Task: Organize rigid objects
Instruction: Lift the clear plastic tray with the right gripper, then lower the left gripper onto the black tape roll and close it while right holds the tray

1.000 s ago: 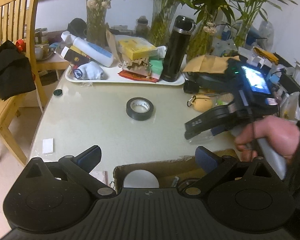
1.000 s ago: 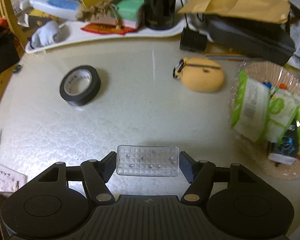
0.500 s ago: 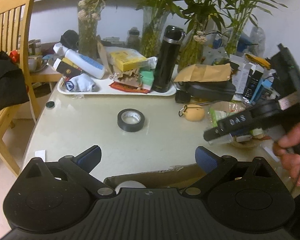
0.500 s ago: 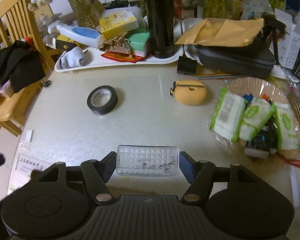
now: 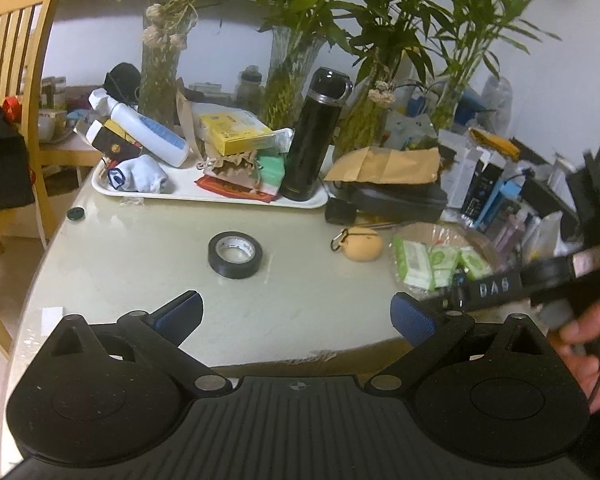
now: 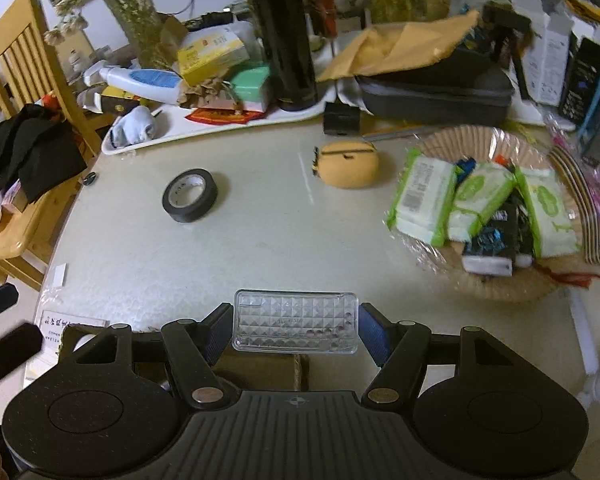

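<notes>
The round table (image 6: 260, 240) carries the black tape roll (image 6: 190, 195) at ten o'clock and the yellow pouch (image 6: 348, 164) near twelve. Above its near edge, the right gripper (image 6: 296, 328) clamps the clear plastic box (image 6: 296, 327) across its short ends. The box looks light, stiff and smooth, likely slippery and crackable, with small beads loose inside, so it is best kept level. The left gripper (image 5: 296, 316) stands wide and empty.

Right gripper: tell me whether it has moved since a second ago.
Yes. The right gripper has risen and pulled back: the tape roll now looks smaller and farther.
</notes>
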`<state>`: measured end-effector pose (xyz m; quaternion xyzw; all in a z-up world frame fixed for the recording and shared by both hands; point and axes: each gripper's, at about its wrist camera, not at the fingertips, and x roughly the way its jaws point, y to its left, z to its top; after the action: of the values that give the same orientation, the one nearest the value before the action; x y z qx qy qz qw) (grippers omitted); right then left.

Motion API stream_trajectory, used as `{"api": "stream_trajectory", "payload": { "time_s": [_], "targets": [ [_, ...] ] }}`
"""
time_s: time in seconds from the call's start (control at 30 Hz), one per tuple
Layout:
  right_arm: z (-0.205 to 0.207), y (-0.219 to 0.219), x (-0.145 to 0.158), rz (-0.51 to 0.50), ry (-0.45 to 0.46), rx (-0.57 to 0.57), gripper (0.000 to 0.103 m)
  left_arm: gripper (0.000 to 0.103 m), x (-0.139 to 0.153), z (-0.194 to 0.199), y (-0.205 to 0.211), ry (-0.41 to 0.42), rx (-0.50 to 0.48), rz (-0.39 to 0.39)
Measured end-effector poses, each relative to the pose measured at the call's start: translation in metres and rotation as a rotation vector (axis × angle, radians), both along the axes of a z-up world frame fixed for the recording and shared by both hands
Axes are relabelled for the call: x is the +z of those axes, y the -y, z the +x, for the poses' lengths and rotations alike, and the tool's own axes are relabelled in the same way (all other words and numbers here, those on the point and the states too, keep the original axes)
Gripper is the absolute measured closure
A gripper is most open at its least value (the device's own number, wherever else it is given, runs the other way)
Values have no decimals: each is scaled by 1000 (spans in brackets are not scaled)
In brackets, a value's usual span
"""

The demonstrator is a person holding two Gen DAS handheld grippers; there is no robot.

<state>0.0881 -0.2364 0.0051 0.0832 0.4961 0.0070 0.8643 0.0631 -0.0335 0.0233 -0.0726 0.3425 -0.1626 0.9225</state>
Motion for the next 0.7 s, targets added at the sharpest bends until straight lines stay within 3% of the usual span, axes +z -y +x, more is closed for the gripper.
{"api": "stream_trajectory", "payload": {
  "time_s": [0.2, 0.37, 0.7],
  "targets": [
    [-13, 0, 3, 4, 6, 7, 33, 1, 16, 15, 0, 22, -7, 2],
    [-19, -1, 8, 2, 33, 21, 33, 1, 27, 36, 3, 62, -26, 73],
    [-6, -3, 12, 20, 62, 36, 33, 1, 30, 81, -6, 95, -35, 119]
  ]
}}
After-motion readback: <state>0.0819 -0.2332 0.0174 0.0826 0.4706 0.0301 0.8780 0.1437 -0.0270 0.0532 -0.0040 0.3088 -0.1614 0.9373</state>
